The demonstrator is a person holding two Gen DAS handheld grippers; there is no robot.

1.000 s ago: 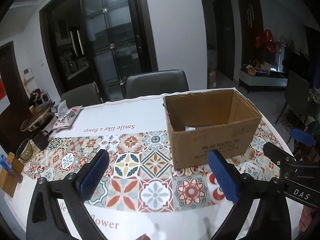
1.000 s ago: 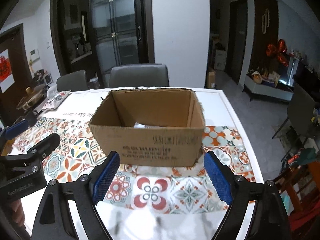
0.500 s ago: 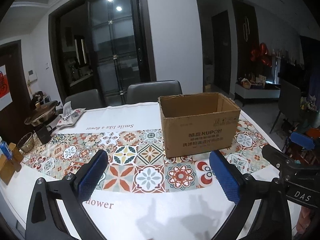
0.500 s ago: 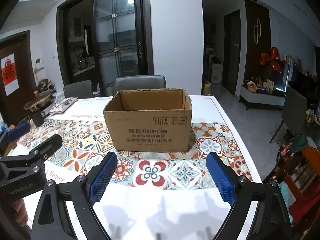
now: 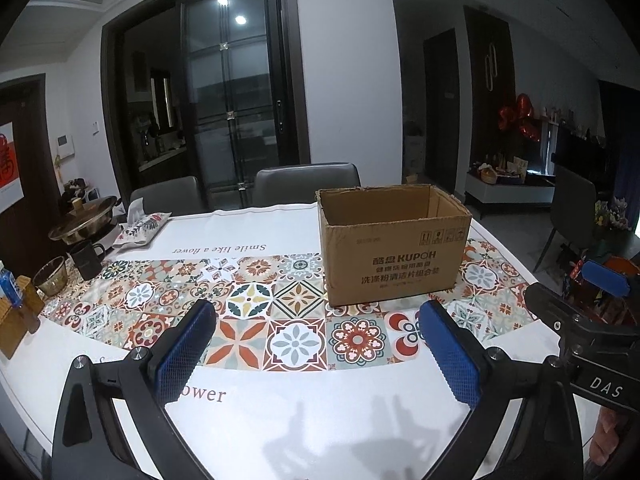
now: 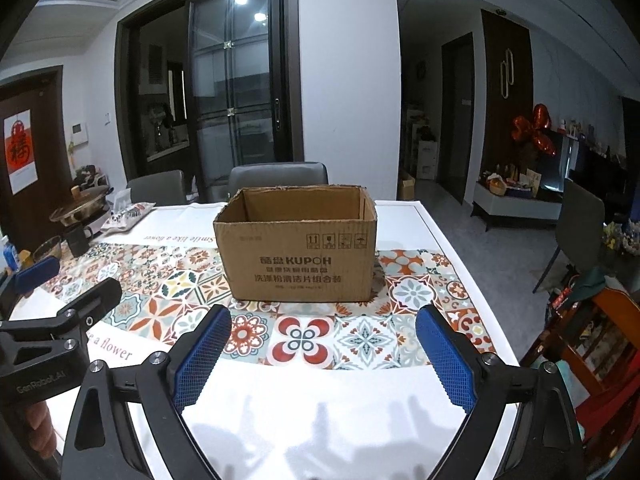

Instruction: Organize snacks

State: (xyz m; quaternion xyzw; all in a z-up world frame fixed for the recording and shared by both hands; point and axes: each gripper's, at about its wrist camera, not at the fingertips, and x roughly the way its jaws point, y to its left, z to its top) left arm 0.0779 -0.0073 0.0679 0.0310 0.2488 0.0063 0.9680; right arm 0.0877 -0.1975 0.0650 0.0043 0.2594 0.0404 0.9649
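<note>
An open brown cardboard box (image 5: 394, 258) (image 6: 300, 260) with printed lettering stands on the patterned tablecloth, its inside hidden from this low angle. My left gripper (image 5: 318, 334) hangs open over the near part of the table, short of the box and to its left, with nothing between the blue pads. My right gripper (image 6: 323, 338) is directly in front of the box, its jaws opening and empty. A floral snack bag (image 5: 142, 229) (image 6: 127, 216) lies at the far left of the table. Each gripper shows at the edge of the other's view.
At the table's left edge stand a metal pot (image 5: 82, 218), a dark mug (image 5: 86, 260), a glass bowl (image 5: 50, 281) and a wooden holder (image 5: 16, 320). Grey chairs (image 5: 306, 186) line the far side. A wooden chair (image 6: 600, 344) stands off the table's right edge.
Both grippers pulled back from the box, which now looks smaller and farther away; its inside was visible before and is hidden now. The right jaws widened slightly.
</note>
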